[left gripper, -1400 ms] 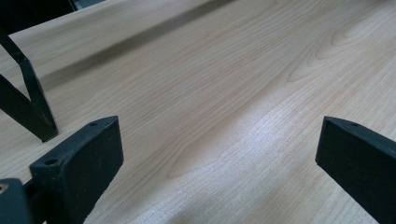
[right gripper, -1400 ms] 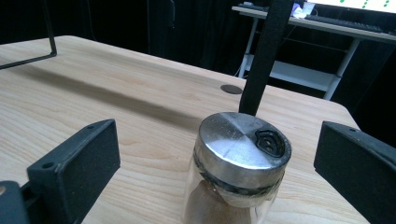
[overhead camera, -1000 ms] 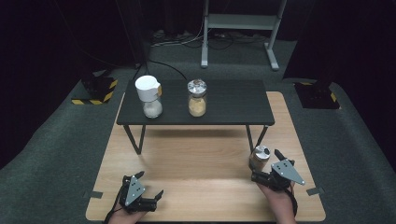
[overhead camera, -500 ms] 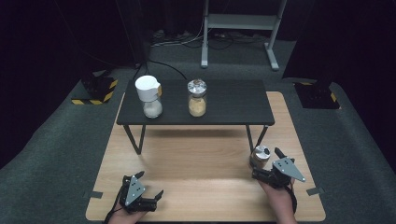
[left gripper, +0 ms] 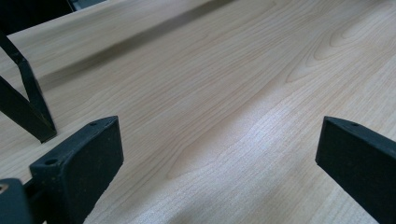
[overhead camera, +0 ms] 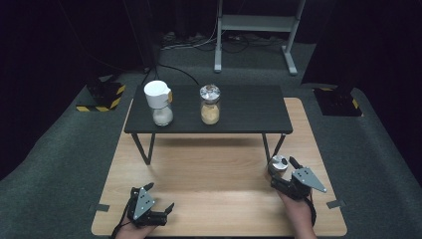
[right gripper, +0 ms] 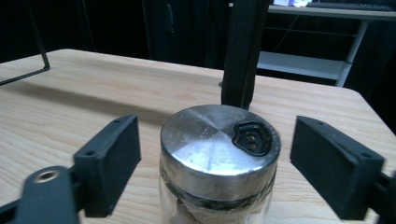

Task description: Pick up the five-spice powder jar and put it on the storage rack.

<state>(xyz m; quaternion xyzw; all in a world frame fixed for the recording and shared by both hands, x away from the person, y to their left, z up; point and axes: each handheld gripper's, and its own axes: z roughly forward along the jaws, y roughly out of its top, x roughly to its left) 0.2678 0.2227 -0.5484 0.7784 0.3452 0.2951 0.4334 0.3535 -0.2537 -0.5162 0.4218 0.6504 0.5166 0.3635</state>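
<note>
Spreading across the middle of the high view, the pale wooden tabletop (overhead camera: 214,169) lies on dark carpet, and most of its near half is bare wood between the two hands. A low black bench (overhead camera: 239,107) stands across its far half on thin legs. On the bench stand a white-capped jar (overhead camera: 159,102) at the left and, just beside it, a metal-lidded jar of tan grains (overhead camera: 209,104); the bench's right half is bare.

The right hand (overhead camera: 298,211) comes in from the bottom edge near the tabletop's right rim, its right gripper (overhead camera: 284,175) pointing away from the person. A small metal-lidded jar (right gripper: 219,158) stands upright on the wood near the bench's right front leg (right gripper: 240,51), between this gripper's fingers (right gripper: 112,163). These have just been closing and now stand about half open, one on each side of the lid with a visible gap on both sides, so they do not yet press on it.

The left hand rests at the near left corner. The left gripper (overhead camera: 161,204) lies low over the wood, fingers (left gripper: 81,163) wide apart and empty, bare grain between them.
</note>
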